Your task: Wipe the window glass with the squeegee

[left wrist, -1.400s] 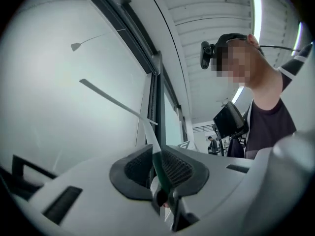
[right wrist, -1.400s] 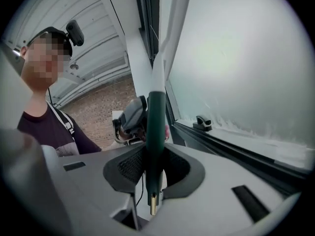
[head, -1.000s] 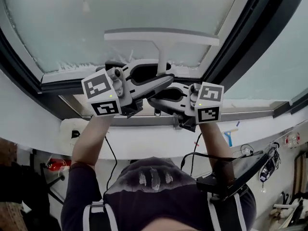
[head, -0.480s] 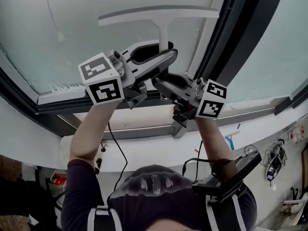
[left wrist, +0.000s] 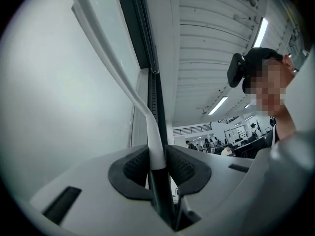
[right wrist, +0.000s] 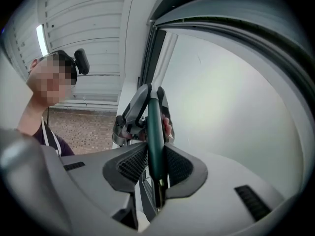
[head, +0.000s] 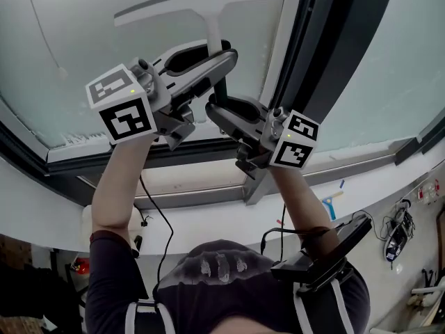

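Note:
The squeegee has a white T-shaped blade [head: 201, 4] lying against the window glass [head: 76, 47], tilted with its left end lower. Its white neck runs down into a dark green handle. My left gripper [head: 224, 60] grips the neck from the left; in the left gripper view the pads [left wrist: 183, 167] press on the squeegee [left wrist: 106, 53], and these jaws have just been closing on it. My right gripper [head: 213, 110] holds the handle [right wrist: 153, 127] lower down. Its jaws have just been opening a little, with the handle still touching both pads [right wrist: 132, 163].
A dark window frame post [head: 327, 54] stands just right of the blade. Foam residue [head: 76, 139] lines the pane's lower edge above the sill [head: 188, 179]. Cables and a small blue tool [head: 332, 199] lie far below.
Both grippers and the squeegee have risen up the glass and shifted left. The blade has tilted from level to left end lower.

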